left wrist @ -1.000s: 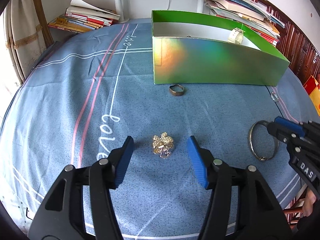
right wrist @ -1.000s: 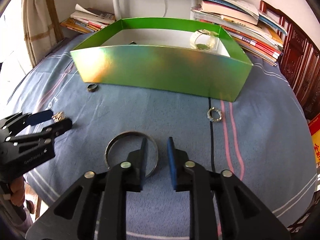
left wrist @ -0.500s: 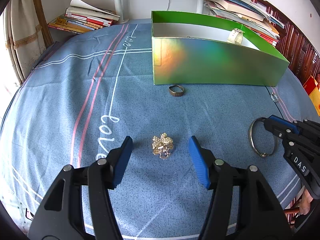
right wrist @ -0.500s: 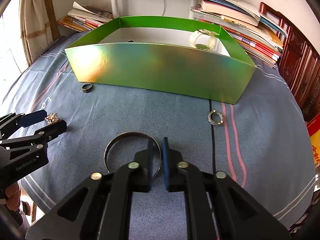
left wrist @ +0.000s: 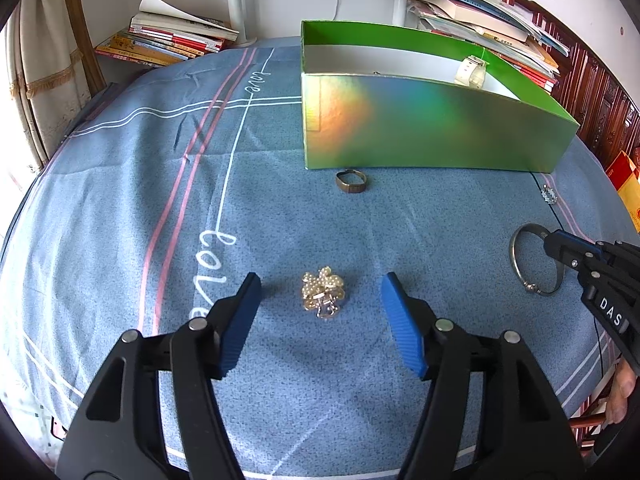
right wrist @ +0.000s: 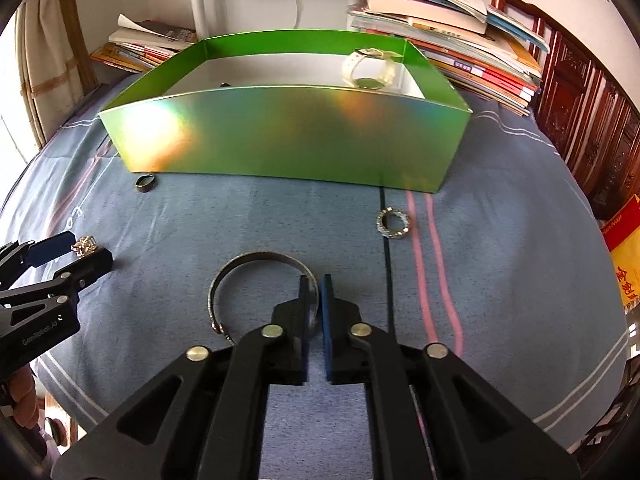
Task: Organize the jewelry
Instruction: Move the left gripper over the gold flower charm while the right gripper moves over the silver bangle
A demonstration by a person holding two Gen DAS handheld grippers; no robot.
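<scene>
A gold pearl brooch (left wrist: 323, 295) lies on the blue cloth between the blue pads of my open left gripper (left wrist: 322, 320), touching neither. My right gripper (right wrist: 315, 292) is shut on the right side of a silver bangle (right wrist: 256, 258) that lies on the cloth; it also shows in the left wrist view (left wrist: 520, 264). A green box (right wrist: 288, 136) stands behind, with a white watch (right wrist: 370, 68) inside. A dark ring (left wrist: 351, 181) lies by the box's front wall. A sparkly ring (right wrist: 394, 223) lies to the right.
Stacks of books (left wrist: 176, 38) lie behind the box at the left and more books (right wrist: 460, 52) at the right. A dark wooden cabinet (right wrist: 592, 120) stands at the right edge. The cloth's front edge is close under both grippers.
My right gripper has closed from partly open onto the bangle's right side. My left gripper has stayed open around the brooch, hardly moving.
</scene>
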